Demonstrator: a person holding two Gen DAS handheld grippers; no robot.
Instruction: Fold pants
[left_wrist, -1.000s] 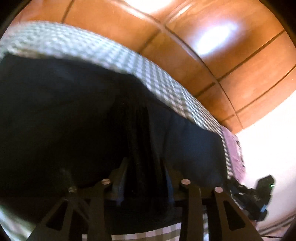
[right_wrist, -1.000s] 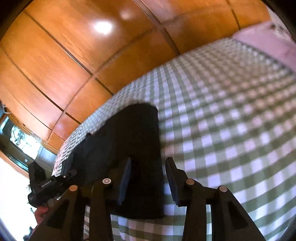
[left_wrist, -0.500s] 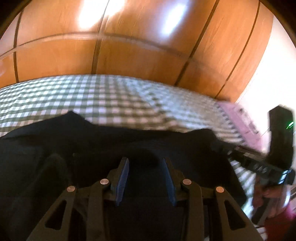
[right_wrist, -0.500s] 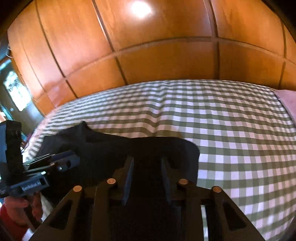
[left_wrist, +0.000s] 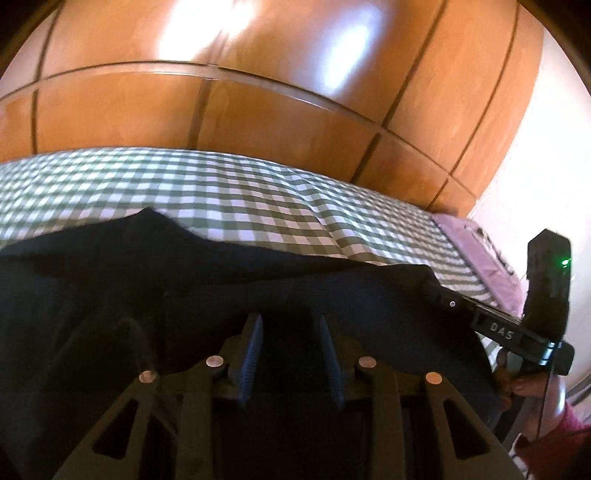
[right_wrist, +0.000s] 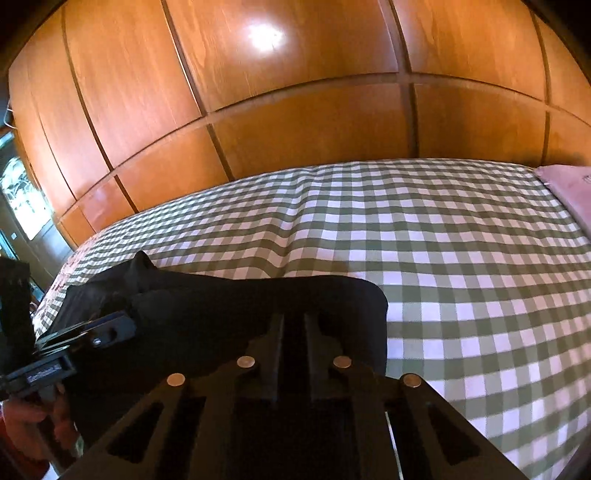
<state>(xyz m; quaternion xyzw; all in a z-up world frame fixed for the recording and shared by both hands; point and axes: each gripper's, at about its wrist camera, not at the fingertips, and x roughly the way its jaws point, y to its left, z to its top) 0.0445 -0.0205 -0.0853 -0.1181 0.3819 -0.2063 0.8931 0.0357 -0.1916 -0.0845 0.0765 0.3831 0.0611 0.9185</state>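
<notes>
On the green-checked bedspread (right_wrist: 461, 258), under both tools, lie the dark pants (right_wrist: 229, 306), a low band whose long axis runs from 9 to 3 o'clock in either wrist view, with wood panelling (right_wrist: 314, 122) at 12 o'clock behind the bed. In the right wrist view the right gripper (right_wrist: 294, 325) has its jaws drawn nearly together on the cloth near its 3 o'clock end; they have just been closing, and dark fabric sits between them, so I judge it a pinch on the pants edge. Seen from the left wrist, the left gripper (left_wrist: 291, 332) has jaws partly spread, the blue pads (left_wrist: 252, 354) standing apart with dark cloth lying in the gap and under them; they have narrowed a little, but the pads do not visibly press the fabric. That left tool also shows at 9 o'clock in the right view (right_wrist: 74, 343), held by a hand (right_wrist: 26, 417); the right tool shows at 3 o'clock in the left view (left_wrist: 491, 317).

So each hand sits at one end of the band, right end gripped, left end not yet. The fold, as I read it, turns on carrying the near edge toward 12 o'clock, across the long axis, which needs the left pinch finished first
</notes>
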